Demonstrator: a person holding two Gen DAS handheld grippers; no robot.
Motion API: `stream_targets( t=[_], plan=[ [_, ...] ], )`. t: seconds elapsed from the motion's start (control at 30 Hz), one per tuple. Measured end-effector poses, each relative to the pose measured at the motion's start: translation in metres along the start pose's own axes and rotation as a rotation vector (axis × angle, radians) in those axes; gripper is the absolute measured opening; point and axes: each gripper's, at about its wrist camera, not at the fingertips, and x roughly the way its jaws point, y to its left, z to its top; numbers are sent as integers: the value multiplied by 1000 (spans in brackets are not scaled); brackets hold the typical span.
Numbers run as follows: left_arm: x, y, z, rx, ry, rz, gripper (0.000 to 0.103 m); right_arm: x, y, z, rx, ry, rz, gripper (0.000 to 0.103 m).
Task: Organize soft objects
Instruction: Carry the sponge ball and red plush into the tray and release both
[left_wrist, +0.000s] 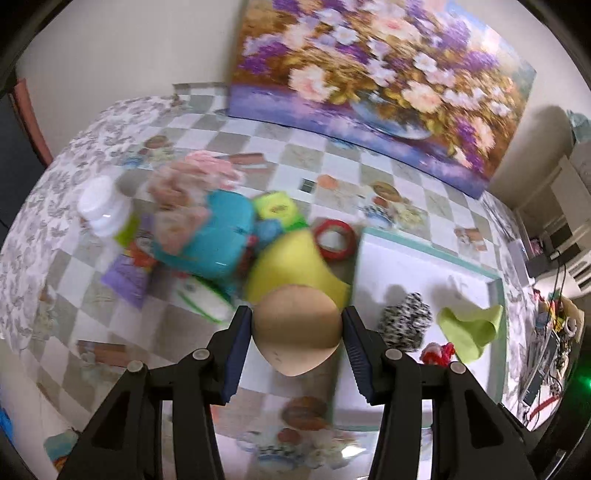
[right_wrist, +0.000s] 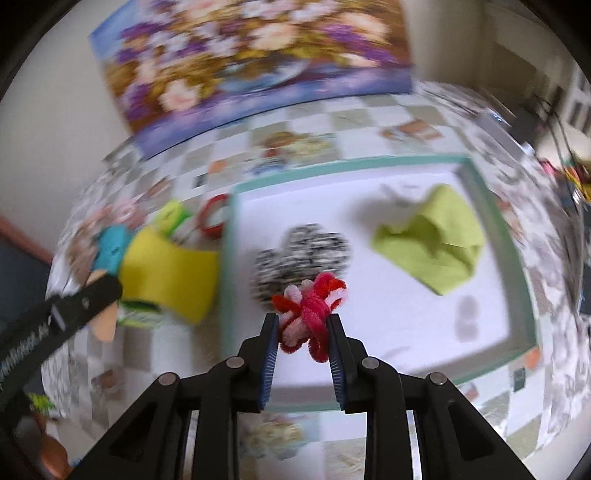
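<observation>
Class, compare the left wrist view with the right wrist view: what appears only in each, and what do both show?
Only the left wrist view shows the left gripper shut on a tan teardrop sponge, and a white-capped bottle in the pile.

Only the right wrist view shows the right gripper shut on the red-and-pink pipe-cleaner knot.

Both show the white tray holding a black-and-white scrunchie and a green cloth, plus the yellow sponge, red ring and flower painting.

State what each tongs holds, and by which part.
Left tongs: the beige makeup sponge, clamped across its wide sides. Right tongs: the red-and-pink pipe-cleaner knot, pinched at its lower middle.
</observation>
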Motion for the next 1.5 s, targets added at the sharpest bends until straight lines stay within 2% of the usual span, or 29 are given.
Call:
stream_targets(
  t=[0.13, 0.33, 0.6, 0.7, 0.97, 1.07, 1.13, 1.2, 1.3, 1.5],
  plan=[
    [12, -16, -11, 18, 24, -34, 51, 5, -34, 7, 90, 18, -20, 28],
    [35, -42, -28, 110, 110, -68, 52, 11, -70, 11, 188, 42, -63, 28],
    [54, -65, -42, 177, 191, -136, 52, 18, -112, 12, 280, 59, -184, 28],
    [60, -78, -48, 219, 213, -163, 52, 23, -129, 11, 327, 81, -196, 28],
    [78, -97, -58, 303, 248, -170, 53, 26, -140, 10, 348, 88, -209, 30],
    [81, -97, -58, 303, 254, -177, 54, 27, -140, 10, 347, 94, -211, 30],
    [82, -96, -58, 293, 263, -189, 61, 29, -140, 9, 348, 97, -209, 30],
    [83, -95, -57, 285, 261, -186, 79, 29, -139, 9, 352, 97, -210, 30],
    [82, -93, -55, 273, 252, -176, 80, 30, -138, 11, 345, 96, -215, 31],
    [76, -87, -51, 257, 238, -172, 84, 29, -134, 13, 332, 92, -219, 46]
  ],
)
